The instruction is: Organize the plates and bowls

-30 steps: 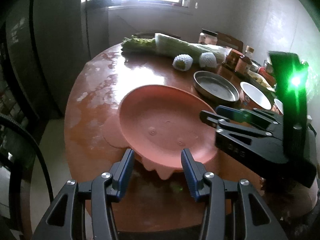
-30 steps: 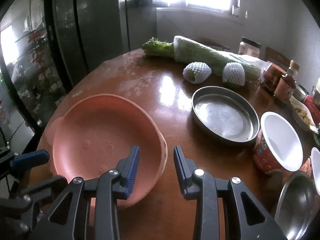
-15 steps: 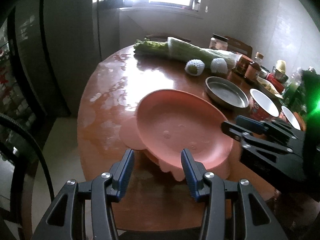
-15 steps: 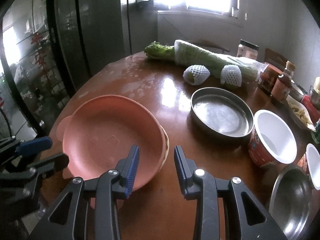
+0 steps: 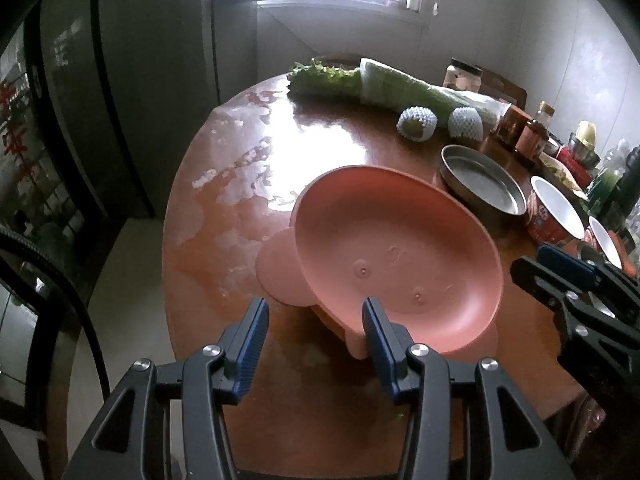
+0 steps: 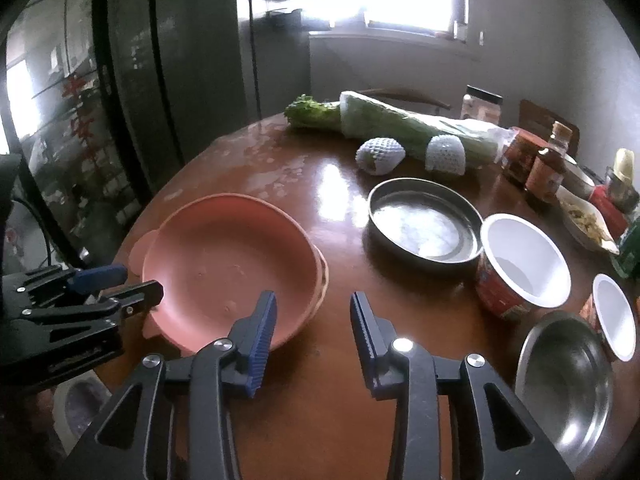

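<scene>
**Pink plates stacked at the table's near edge, both grippers hanging close by**

The pink plate (image 6: 228, 268) sits in the lower left of the right wrist view, nested on a second plate of the same colour on the round wooden table (image 6: 332, 412). In the left wrist view the same pink plate (image 5: 396, 256) fills the middle of the frame.

The left gripper (image 5: 316, 344) has its jaws apart; its right-hand pad overlaps the plate's near rim in the picture, but I cannot tell whether it touches. The right gripper (image 6: 314, 340) is opening its jaws, with bare table between them, just to the right of the plates.

Right of the stack stands a round steel pan (image 6: 424, 228), then a white-lined paper cup (image 6: 524, 264), a smaller cup (image 6: 614, 316) and a steel bowl (image 6: 564, 380). A bagged cabbage (image 6: 400, 128) lies across the far side.
</scene>
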